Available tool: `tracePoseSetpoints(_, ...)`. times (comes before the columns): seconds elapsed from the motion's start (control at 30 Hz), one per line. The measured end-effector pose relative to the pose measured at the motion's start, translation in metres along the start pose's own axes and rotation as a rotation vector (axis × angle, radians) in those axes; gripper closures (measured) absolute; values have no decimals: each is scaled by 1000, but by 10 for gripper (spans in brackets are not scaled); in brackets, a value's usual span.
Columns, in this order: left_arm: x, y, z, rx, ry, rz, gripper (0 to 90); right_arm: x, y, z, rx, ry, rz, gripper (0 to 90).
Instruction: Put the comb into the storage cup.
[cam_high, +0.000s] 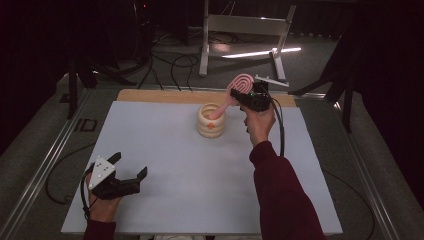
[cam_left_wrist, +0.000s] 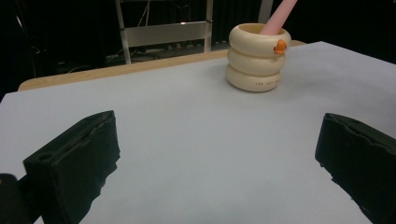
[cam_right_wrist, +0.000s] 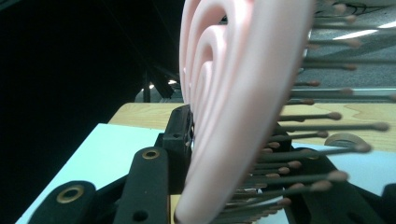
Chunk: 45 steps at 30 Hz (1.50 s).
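A pink hairbrush (cam_high: 241, 84) leans with its handle inside a cream ringed cup (cam_high: 211, 121) at the far middle of the white tabletop (cam_high: 175, 150). My right gripper (cam_high: 240, 95) is shut on the brush's head just above and right of the cup. In the right gripper view the brush head (cam_right_wrist: 233, 93) sits between the black jaws, bristles pointing right. My left gripper (cam_high: 131, 165) rests open near the front left corner with nothing between its jaws. In the left gripper view the cup (cam_left_wrist: 256, 60), with its orange mark, stands far ahead with the pink handle (cam_left_wrist: 279, 16) rising from it.
A wooden strip (cam_high: 165, 96) runs along the table's far edge. Behind it on the floor stand a white metal frame (cam_high: 245, 25) and loose cables (cam_high: 170, 65). Aluminium rails (cam_high: 45, 165) border the table on both sides.
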<state>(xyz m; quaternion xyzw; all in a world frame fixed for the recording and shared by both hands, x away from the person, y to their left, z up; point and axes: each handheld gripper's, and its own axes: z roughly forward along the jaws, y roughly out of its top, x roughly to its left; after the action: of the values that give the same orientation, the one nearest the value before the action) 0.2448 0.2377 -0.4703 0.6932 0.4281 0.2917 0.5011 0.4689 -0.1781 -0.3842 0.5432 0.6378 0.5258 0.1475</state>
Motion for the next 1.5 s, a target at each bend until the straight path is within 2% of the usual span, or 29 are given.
tracePoseSetpoints(1.5,0,0,0,0,-2,0,5,6,-17,19,33,-25,-11,636)
